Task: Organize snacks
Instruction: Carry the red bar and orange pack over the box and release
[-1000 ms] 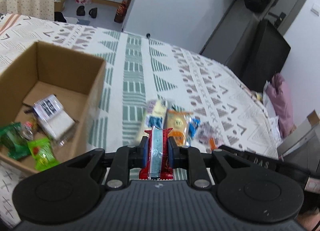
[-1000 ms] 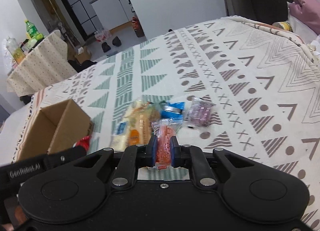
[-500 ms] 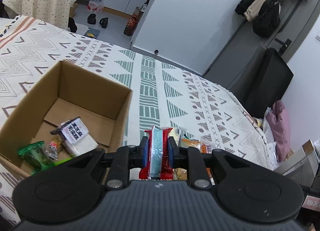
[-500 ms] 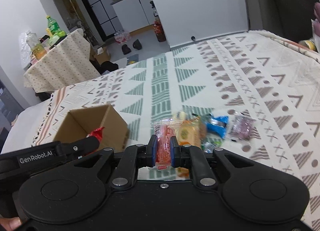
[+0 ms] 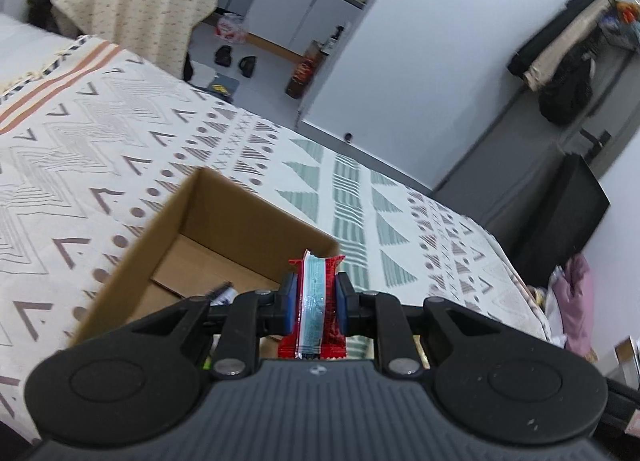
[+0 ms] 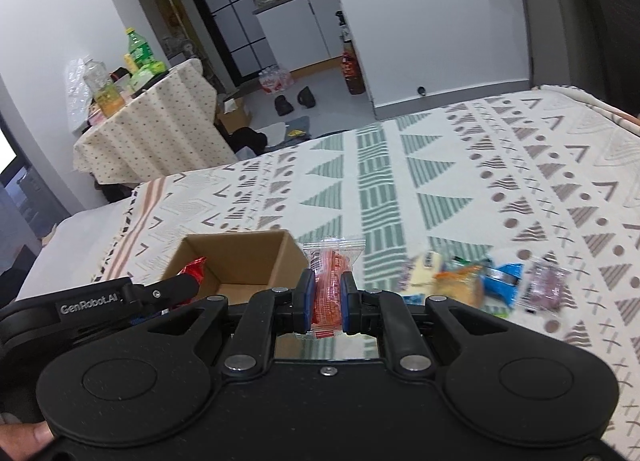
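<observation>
Even indoor light, fisheye-bent edges, slight motion blur.

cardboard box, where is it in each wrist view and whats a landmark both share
Left wrist: the cardboard box fills the lower-left centre, open, just ahead of the left gripper, which is clamped on a red snack packet.
Right wrist: the box sits lower left of centre, left of the right gripper.
Shared landmark: the cloth-covered table.

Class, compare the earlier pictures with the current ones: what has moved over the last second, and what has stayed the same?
Both grippers rose from the snack pile toward the cardboard box. The left gripper now holds its red packet over the box; the right gripper has carried its orange packet beside it. Unchanged: both jaws clamped, and the remaining snacks on the blanket.
</observation>
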The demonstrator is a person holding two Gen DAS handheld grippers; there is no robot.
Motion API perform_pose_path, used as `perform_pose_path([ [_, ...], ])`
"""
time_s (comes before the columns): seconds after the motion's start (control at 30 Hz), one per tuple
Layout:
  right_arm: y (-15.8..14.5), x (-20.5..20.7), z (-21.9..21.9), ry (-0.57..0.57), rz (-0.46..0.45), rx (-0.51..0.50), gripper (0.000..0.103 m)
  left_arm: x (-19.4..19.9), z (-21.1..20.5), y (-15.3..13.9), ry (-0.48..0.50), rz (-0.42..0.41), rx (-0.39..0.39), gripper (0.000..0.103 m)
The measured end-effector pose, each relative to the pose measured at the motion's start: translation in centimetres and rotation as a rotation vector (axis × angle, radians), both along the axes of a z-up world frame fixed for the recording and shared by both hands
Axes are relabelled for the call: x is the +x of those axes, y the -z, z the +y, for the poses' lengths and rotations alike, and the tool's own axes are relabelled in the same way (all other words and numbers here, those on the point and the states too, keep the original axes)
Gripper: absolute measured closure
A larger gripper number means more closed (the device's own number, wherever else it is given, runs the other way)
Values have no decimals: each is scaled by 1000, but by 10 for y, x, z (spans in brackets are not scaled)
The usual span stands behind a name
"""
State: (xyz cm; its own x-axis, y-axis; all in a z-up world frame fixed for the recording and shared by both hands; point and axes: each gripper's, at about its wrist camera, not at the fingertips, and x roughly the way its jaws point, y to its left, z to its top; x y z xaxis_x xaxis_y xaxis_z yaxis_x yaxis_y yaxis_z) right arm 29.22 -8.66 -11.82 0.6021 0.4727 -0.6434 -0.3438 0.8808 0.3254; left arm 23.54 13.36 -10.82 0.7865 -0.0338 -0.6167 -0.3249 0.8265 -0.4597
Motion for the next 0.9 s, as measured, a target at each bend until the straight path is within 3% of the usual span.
perform_pose_path([
  [0.53, 8, 21, 63, -93, 18, 16, 90, 3, 56, 18, -144, 55, -16, 84],
  [0.7, 17, 28, 83, -117, 40, 18, 90, 11, 63, 30, -156, 119, -20, 83],
  [0.9, 25, 36, 102, -140, 67, 29, 90, 9, 62, 33, -159, 128, -14, 80],
])
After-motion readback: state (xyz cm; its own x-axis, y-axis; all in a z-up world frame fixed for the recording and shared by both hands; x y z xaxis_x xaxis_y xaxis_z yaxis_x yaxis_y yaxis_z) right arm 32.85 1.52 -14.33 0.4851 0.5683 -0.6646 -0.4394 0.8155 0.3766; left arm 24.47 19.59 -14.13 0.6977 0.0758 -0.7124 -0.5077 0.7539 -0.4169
